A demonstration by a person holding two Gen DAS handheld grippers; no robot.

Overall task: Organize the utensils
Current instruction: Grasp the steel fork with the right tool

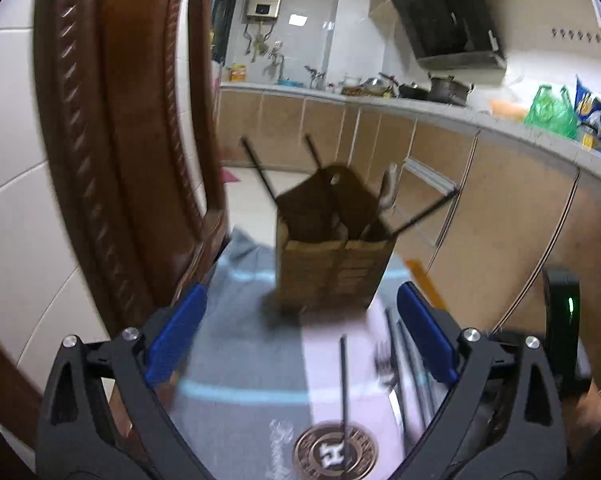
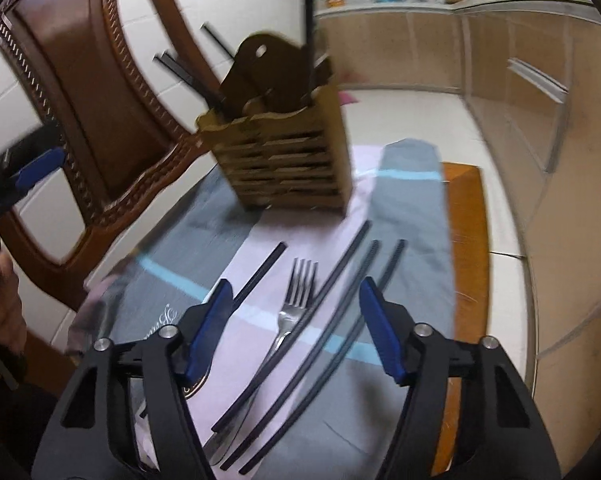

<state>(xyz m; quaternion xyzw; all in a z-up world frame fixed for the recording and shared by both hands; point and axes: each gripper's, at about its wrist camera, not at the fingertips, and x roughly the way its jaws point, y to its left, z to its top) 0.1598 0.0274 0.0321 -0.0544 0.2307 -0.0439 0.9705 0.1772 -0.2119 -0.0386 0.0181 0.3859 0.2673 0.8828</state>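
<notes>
A slatted wooden utensil holder (image 1: 332, 272) (image 2: 284, 160) stands on a grey and pink cloth (image 2: 412, 208), with black chopsticks (image 1: 260, 172) and a spoon (image 1: 388, 188) sticking out of it. On the cloth in front of it lie a steel fork (image 2: 296, 300), three long black chopsticks (image 2: 340, 280) to its right and one chopstick (image 2: 260, 272) to its left. My right gripper (image 2: 296, 286) hovers open above the fork, its pads touching nothing. My left gripper (image 1: 302, 296) is open wide before the holder, over a loose chopstick (image 1: 343, 380); its blue pad (image 2: 36, 168) shows at the far left.
A brown carved wooden chair (image 1: 112, 140) (image 2: 80, 92) stands close on the left of the holder. The orange table edge (image 2: 464, 240) shows past the cloth on the right. Kitchen cabinets and a cluttered counter (image 1: 420, 100) run behind, with tiled floor between.
</notes>
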